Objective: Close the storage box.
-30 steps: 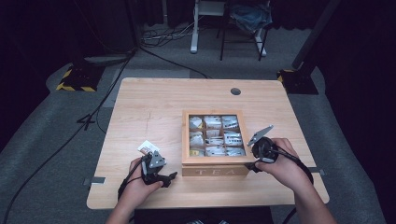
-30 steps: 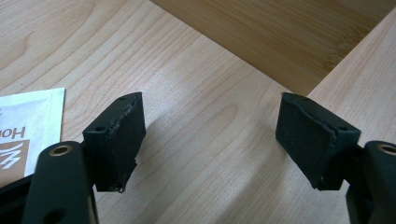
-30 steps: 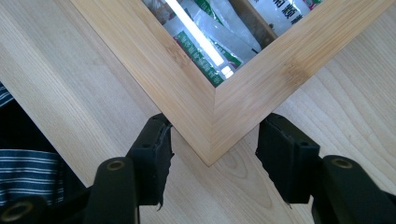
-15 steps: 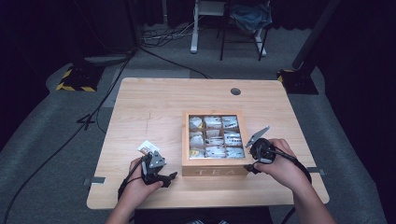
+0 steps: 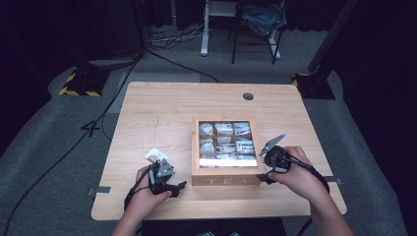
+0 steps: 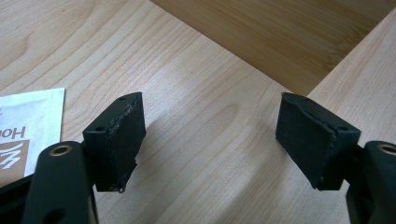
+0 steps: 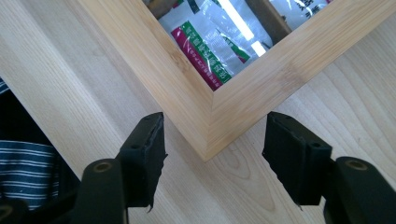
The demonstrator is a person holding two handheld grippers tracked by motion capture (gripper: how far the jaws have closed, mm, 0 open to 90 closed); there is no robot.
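Note:
A wooden tea box marked TEA stands mid-table, with several tea packets under its clear lid. My right gripper is at its near right corner. In the right gripper view, my right gripper is open and the box corner lies between the jaws, close to them but apart. A red and green packet shows through the lid. My left gripper rests on the table left of the box. It is open over bare wood. A white tea packet lies just beside its left jaw.
The box's side wall rises ahead of the left gripper. The table has a round cable hole at the back right. The near table edge and a striped sleeve lie left of the right gripper's jaws.
The right gripper has slid slightly nearer to the person, along the box's right side to its near corner. The left gripper and the packet have stayed put.

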